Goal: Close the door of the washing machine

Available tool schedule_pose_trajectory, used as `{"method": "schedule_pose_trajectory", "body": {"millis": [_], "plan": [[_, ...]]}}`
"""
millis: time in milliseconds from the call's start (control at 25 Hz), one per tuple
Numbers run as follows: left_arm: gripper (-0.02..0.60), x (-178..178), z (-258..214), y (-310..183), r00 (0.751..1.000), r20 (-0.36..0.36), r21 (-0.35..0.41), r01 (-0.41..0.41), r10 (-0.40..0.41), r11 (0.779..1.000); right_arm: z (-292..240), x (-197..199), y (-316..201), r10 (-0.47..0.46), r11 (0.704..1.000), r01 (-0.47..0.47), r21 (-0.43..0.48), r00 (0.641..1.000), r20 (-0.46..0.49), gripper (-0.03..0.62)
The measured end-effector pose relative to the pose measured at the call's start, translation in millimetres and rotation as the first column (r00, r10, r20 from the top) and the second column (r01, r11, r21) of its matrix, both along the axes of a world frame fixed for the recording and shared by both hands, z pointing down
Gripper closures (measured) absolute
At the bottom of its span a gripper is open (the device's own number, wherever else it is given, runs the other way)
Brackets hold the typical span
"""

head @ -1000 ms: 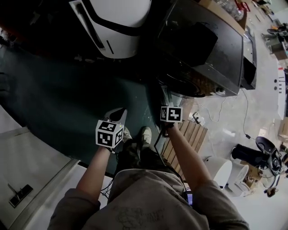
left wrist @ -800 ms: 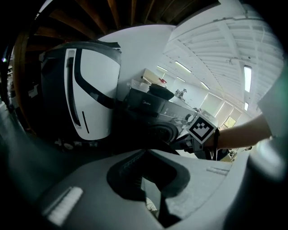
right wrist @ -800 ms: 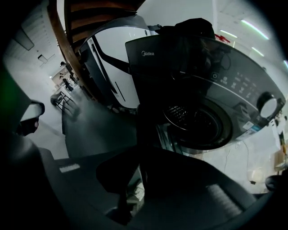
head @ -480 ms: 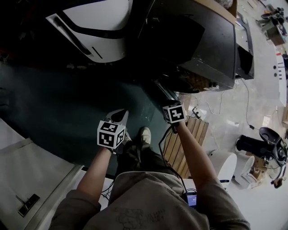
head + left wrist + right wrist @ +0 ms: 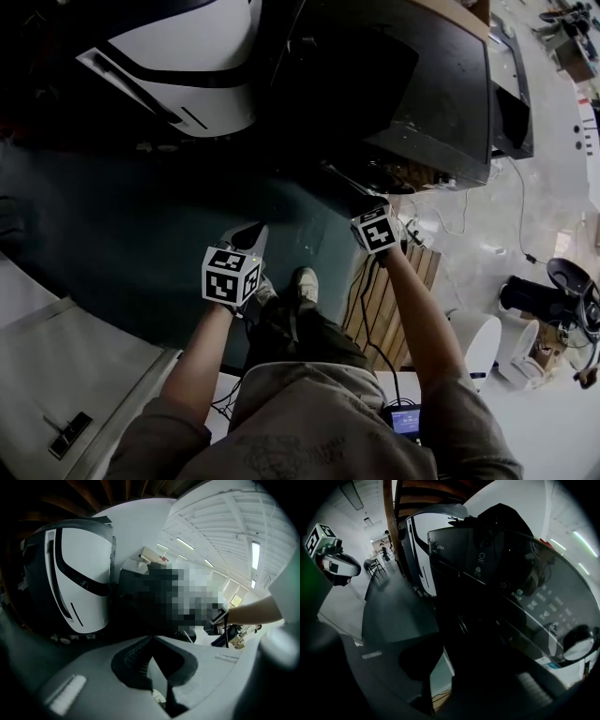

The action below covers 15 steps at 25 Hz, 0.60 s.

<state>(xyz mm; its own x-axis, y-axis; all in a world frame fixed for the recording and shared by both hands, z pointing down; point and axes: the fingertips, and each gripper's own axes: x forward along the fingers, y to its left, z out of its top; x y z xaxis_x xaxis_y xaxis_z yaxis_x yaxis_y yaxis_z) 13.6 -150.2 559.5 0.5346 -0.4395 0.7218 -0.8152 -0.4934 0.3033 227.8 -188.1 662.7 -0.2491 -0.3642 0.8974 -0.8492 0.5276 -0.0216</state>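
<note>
The washer sits up top, dark, w/ its door sticking out open. The right gripper has slid closer to the door vs a sec ago & rolled. Its jaws are opening: small gap, nothing inside. The left gripper is pinched closed, empty.

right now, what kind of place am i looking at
Likely a workshop or test lab: a dark washing machine beside a white appliance, loose cables on the floor, a wooden pallet.
</note>
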Motion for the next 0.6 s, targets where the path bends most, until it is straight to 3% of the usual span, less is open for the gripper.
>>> {"method": "schedule_pose_trajectory", "body": {"millis": [400, 600], "plan": [[0.469, 6.3, 5.1, -9.1, 1.000, 0.014, -0.015, -0.011, 0.011, 1.000, -0.7, 36.5, -60.4, 0.020, 0.998, -0.017, 0.063, 0.999, -0.038, 0.493], [0.469, 10.4, 3.2, -14.7, 1.000, 0.010, -0.013, -0.009, 0.009, 1.000, -4.1, 36.1, -62.8, 0.012, 0.996, -0.006, 0.087, 0.998, -0.065, 0.491]]}}
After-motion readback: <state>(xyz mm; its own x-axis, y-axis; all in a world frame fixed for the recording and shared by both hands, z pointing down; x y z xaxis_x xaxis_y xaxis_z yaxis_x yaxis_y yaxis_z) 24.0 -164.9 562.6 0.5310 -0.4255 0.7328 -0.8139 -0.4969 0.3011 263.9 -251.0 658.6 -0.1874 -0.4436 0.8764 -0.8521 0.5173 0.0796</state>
